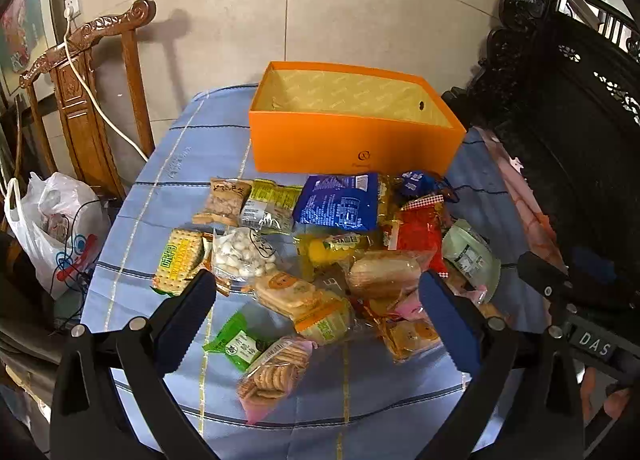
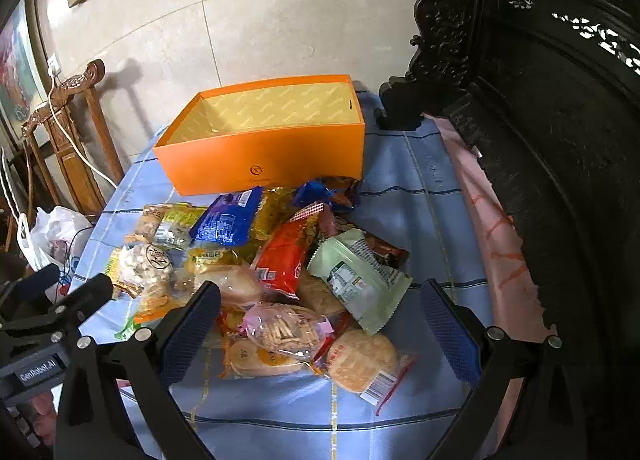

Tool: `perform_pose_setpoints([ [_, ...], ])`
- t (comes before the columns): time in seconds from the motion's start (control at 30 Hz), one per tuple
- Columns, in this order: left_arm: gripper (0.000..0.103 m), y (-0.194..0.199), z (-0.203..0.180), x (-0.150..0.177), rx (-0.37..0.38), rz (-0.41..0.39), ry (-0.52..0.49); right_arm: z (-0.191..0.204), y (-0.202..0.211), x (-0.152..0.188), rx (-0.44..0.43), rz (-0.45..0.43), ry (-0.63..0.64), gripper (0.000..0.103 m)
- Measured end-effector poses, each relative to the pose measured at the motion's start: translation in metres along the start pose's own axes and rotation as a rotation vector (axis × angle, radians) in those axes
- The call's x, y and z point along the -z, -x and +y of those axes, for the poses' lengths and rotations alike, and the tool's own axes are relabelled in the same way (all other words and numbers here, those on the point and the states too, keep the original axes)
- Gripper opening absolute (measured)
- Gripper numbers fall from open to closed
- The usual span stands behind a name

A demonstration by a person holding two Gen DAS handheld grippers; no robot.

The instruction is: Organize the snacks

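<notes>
An open orange box (image 1: 352, 147) (image 2: 264, 159) stands empty at the far side of the blue checked tablecloth (image 1: 168, 187). A pile of snack packets lies in front of it: a blue bag (image 1: 340, 201) (image 2: 228, 217), a red packet (image 2: 282, 256), a pale green pouch (image 2: 356, 280) (image 1: 472, 256), a bag of white nuts (image 1: 244, 254), a round cracker pack (image 2: 360, 360), a pink biscuit pack (image 1: 274, 374). My left gripper (image 1: 316, 288) is open and empty above the near packets. My right gripper (image 2: 320, 300) is open and empty above the pile.
A carved wooden chair (image 1: 80, 91) with a white cable stands left of the table. A white plastic bag (image 1: 52, 219) hangs below it. Dark carved furniture (image 2: 540, 119) rises along the right. A pink cloth (image 2: 492, 227) lies at the table's right edge.
</notes>
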State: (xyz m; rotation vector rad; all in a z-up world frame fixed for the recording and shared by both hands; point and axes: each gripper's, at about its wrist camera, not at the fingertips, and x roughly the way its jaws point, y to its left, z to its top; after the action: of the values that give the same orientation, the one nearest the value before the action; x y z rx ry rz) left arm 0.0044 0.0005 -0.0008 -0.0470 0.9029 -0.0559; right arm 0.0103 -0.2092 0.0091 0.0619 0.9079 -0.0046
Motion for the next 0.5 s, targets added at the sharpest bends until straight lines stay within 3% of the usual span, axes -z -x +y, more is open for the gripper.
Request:
perform_pose_setpoints([
  [0.5,0.099,-0.0039,-0.0052,0.0035,-0.01,0.012,-0.041,0.0021,-0.0044,-0.0003,0.005,0.025,0.02,0.1],
])
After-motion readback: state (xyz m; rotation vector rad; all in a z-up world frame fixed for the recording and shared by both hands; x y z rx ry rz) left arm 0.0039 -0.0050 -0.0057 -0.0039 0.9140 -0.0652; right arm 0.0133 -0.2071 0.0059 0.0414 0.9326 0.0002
